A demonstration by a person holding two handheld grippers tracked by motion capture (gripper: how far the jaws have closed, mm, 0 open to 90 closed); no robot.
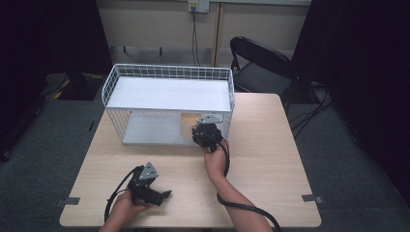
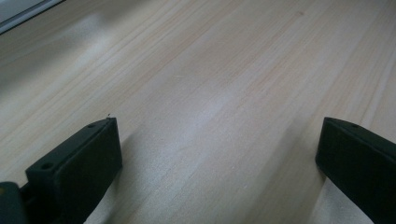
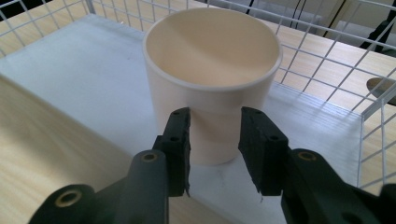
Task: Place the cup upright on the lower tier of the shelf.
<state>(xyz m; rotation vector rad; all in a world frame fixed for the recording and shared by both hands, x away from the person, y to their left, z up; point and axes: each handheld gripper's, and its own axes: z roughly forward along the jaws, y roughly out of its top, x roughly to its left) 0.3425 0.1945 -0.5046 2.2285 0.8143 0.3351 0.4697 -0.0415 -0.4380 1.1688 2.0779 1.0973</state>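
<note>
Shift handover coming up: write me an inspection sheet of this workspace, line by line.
Surface: light wooden table, bare around the hands.
Job's things: cream cup standing upright and empty on the lower shelf of the white wire rack.
Clutter: nothing seen.
Grippers: right gripper at the rack's open front, jaws apart, close in front of the cup's lower wall, nothing clamped; left gripper low over bare table, jaws wide apart, holding nothing.
Cables: black cable trails from the right gripper along the forearm; another loops from the left gripper; a wall cord hangs from an outlet.
Surroundings: black folding chair behind the table, grey carpet, dark curtains.
</note>
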